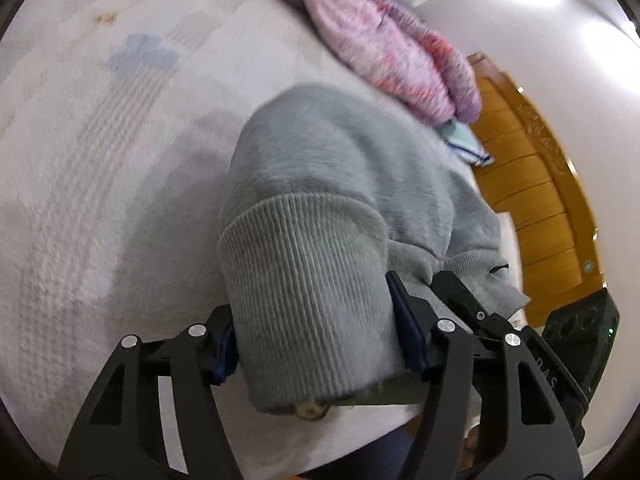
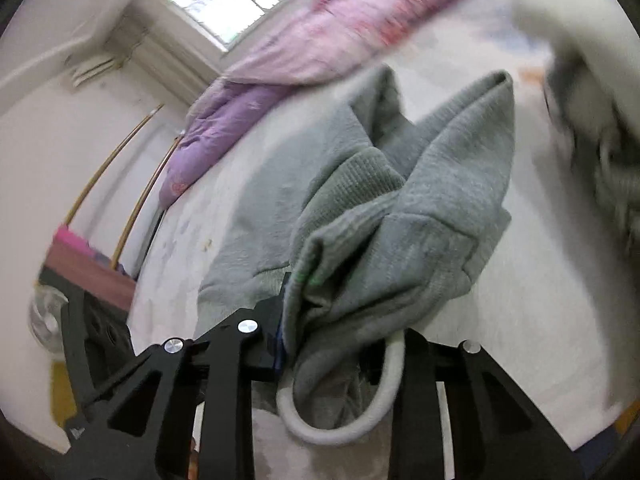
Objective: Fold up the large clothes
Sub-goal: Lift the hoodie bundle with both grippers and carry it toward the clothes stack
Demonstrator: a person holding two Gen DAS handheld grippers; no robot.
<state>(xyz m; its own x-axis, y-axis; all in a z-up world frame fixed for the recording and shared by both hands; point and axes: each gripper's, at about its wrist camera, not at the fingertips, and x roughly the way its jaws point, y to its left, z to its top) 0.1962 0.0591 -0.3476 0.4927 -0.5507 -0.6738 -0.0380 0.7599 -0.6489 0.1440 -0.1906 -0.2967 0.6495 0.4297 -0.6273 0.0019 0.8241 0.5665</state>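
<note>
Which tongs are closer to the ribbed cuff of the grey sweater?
Left. The left tongs squeeze the ribbed cuff itself. The right tongs pinch another bunch of the grey sweater.

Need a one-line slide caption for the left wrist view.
Left tool clamps the ribbed cuff of a grey sweatshirt on a white bedspread.

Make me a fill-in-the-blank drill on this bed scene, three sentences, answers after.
1. The left claw grips the sweater's ribbed ____.
2. The sweater is ____ in colour.
3. Along the bed's far side lies a pink and ____ quilt.

Missing words: cuff; grey; purple
</note>
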